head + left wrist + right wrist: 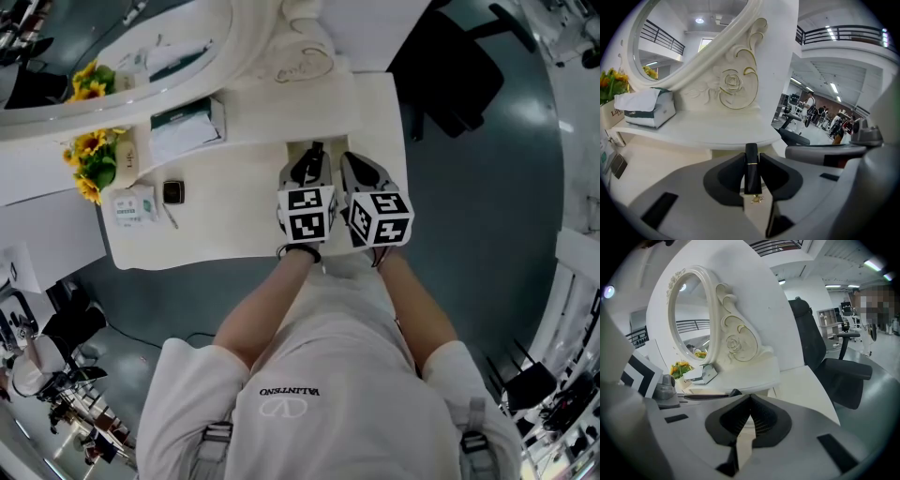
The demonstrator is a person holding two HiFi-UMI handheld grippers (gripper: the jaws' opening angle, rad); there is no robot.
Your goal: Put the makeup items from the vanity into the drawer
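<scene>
Lipstick tube (pixel 751 172), black, clamped in left gripper (pixel 752 157) above vanity top (pixel 234 211).
Right gripper (pixel 750 399): 2 jaws pinched together, nothing between them; sits just beside the left, facing mirror base (pixel 736 84).

A slim glossy black lipstick tube (pixel 751 171) with a thin gold band stands upright, pinched at its lower half between the fingers (pixel 729 176) of the left gripper (pixel 752 159), its cap rising above them. Well apart from it, a small dark square case (pixel 172 192), possibly a compact, lies flat on the cream worktop (pixel 234 211). A thin pencil-like stick (pixel 170 217) lies just beside the case.
</scene>
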